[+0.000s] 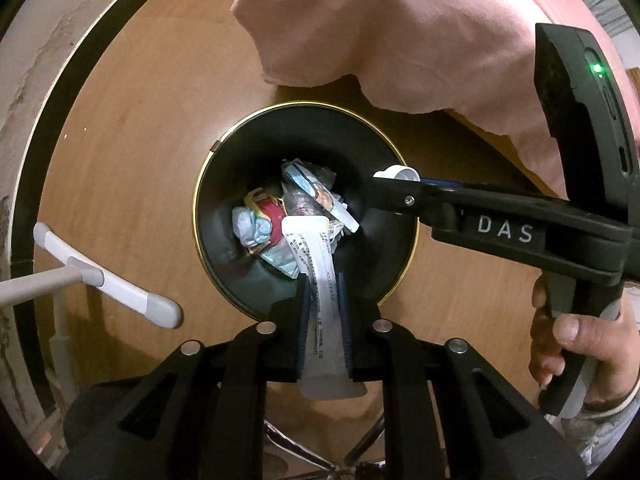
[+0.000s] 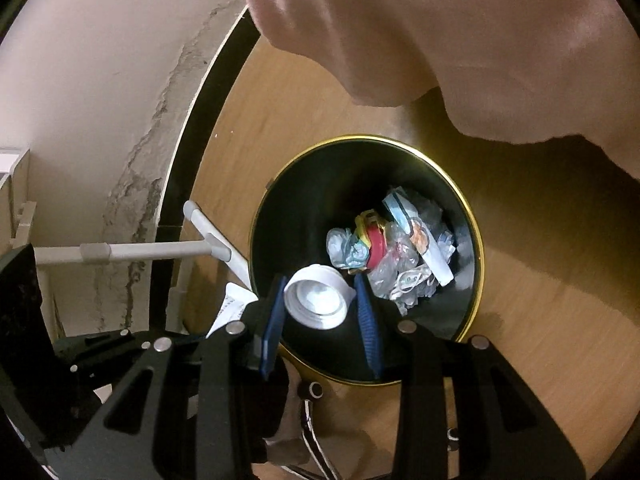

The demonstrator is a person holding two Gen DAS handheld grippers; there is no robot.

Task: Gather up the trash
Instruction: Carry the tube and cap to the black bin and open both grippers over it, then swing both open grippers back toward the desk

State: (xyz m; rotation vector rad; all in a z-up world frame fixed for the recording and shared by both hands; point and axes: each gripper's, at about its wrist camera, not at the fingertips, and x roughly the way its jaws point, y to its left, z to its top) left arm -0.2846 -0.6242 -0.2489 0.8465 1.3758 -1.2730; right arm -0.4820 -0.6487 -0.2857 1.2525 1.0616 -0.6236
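Note:
A black trash bin with a gold rim [image 1: 208,240] [image 2: 478,240] stands on the wood floor, holding several crumpled wrappers [image 1: 280,220] [image 2: 392,248]. My left gripper [image 1: 324,280] is shut on a white tube-like packet [image 1: 320,280] and holds it over the bin's near edge. My right gripper [image 2: 320,292] is shut on a white plastic cap [image 2: 316,300] above the bin; in the left wrist view it reaches in from the right [image 1: 394,178] with the cap [image 1: 398,171] at its tip. The packet's end shows in the right wrist view [image 2: 234,306].
A white and grey mop-like handle [image 1: 104,280] [image 2: 212,240] lies left of the bin by the cracked wall [image 2: 132,184]. Pink cloth [image 1: 400,32] [image 2: 440,40] hangs above the bin. A chair base [image 1: 320,452] shows below my grippers.

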